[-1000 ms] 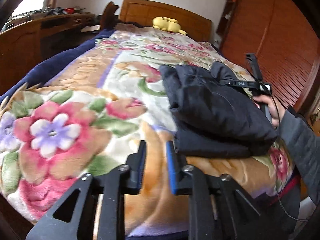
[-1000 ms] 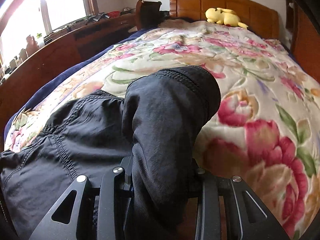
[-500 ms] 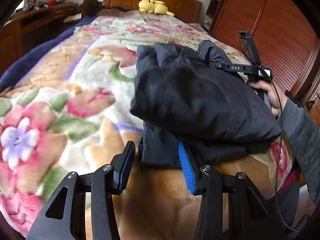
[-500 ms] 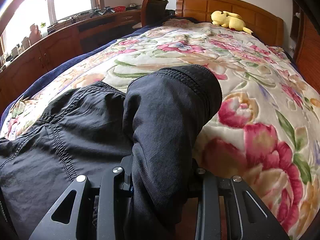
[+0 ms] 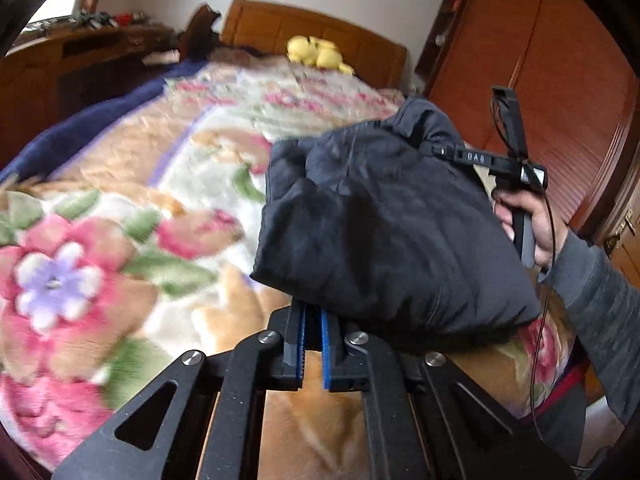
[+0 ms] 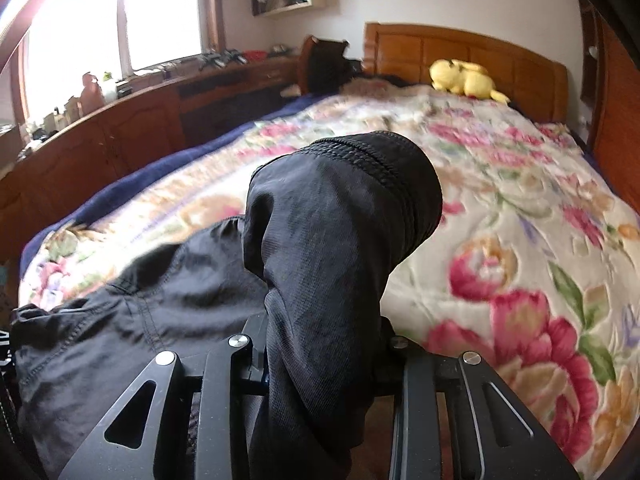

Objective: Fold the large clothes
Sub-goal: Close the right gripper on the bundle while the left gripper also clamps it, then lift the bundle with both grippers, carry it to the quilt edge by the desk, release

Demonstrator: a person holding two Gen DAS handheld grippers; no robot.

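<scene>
Both claws, left claw [image 5: 313, 320] newly clamped, lift black garment [image 5: 384, 224] higher.

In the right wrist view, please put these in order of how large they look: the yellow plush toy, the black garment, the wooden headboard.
1. black garment, far the largest, though it is nearest the camera
2. wooden headboard
3. yellow plush toy, smallest

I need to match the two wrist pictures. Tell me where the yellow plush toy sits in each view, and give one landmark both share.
Left wrist: the yellow plush toy lies near the top, just right of centre, at the head of the bed.
Right wrist: the toy lies in the upper right, also at the head of the bed.
Shared landmark: the wooden headboard right behind the toy.
</scene>
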